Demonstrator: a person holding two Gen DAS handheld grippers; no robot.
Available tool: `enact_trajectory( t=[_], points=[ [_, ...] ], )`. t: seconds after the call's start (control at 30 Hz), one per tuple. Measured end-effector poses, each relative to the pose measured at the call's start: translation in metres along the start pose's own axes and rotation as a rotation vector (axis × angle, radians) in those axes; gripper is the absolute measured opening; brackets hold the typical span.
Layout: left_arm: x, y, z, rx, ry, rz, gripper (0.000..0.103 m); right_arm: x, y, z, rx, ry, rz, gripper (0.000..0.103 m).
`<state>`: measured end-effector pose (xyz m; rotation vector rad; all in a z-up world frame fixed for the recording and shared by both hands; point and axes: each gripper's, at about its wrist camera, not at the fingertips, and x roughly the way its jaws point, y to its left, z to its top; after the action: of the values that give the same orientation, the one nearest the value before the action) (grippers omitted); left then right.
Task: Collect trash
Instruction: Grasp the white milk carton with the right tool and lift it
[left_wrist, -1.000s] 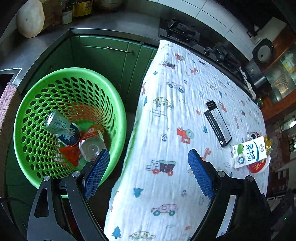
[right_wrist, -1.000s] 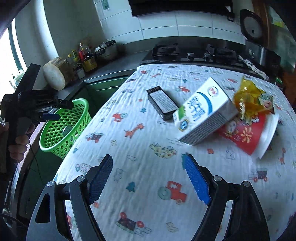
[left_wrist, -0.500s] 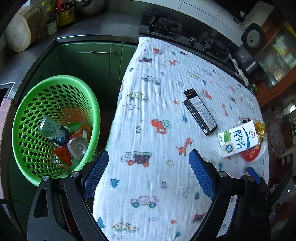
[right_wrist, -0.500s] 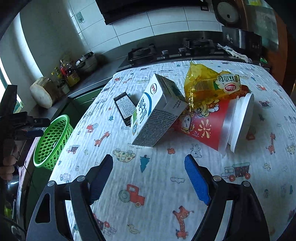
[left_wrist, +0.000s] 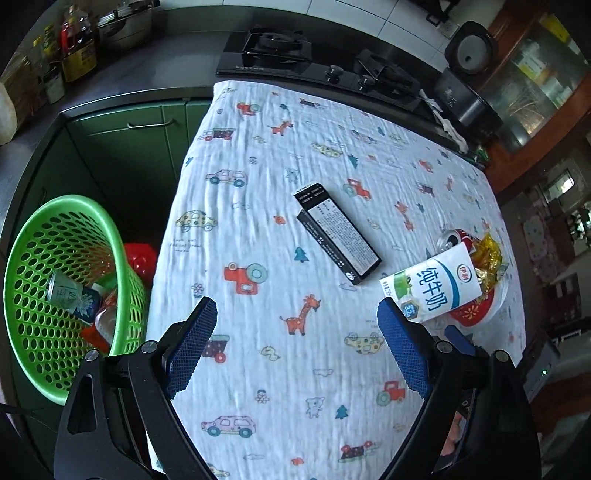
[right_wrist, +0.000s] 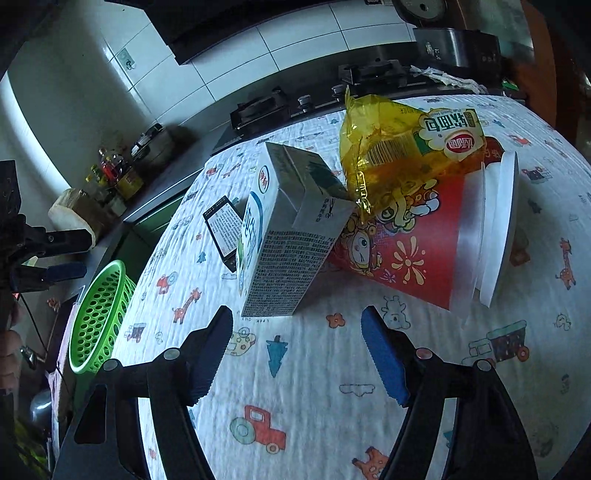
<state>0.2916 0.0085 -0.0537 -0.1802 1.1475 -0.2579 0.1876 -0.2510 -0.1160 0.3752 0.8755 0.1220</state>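
Left tongs (left_wrist: 295, 343) spread wide, empty, above the tabletop (left_wrist: 280, 192) near its basket-side edge. Right tongs (right_wrist: 297, 350) closing, nothing between the pads; milk carton (right_wrist: 284, 236) lies just ahead of them, untouched. Carton leans on a red cup (right_wrist: 413, 243) lying on its side, yellow wrapper (right_wrist: 402, 147) on top. Black box (left_wrist: 338, 238) lies flat mid-cloth. Green basket (left_wrist: 33, 258) off the tabletop's edge, holding a can (left_wrist: 64, 293) and other trash.

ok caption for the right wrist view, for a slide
Right hand-held gripper, jaws closing and empty, nears a milk carton leaning on a red paper cup.
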Motion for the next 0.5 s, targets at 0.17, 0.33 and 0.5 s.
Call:
enact_trajectory(
  t=[0.17,0.33,0.5],
  points=[
    [0.014,-0.015,0.013,0.005,0.009,-0.01,0.088,0.011,-0.002,0.006,0.046,-0.005,0.034,0.066],
    [0.032,-0.026,0.024,0.023,0.023,0.009,0.088,0.021,-0.002,0.01,0.067,-0.026,0.027,0.066],
    [0.052,-0.028,0.033,0.002,0.038,0.012,0.088,0.031,-0.004,0.016,0.091,-0.034,0.033,0.065]
  ],
)
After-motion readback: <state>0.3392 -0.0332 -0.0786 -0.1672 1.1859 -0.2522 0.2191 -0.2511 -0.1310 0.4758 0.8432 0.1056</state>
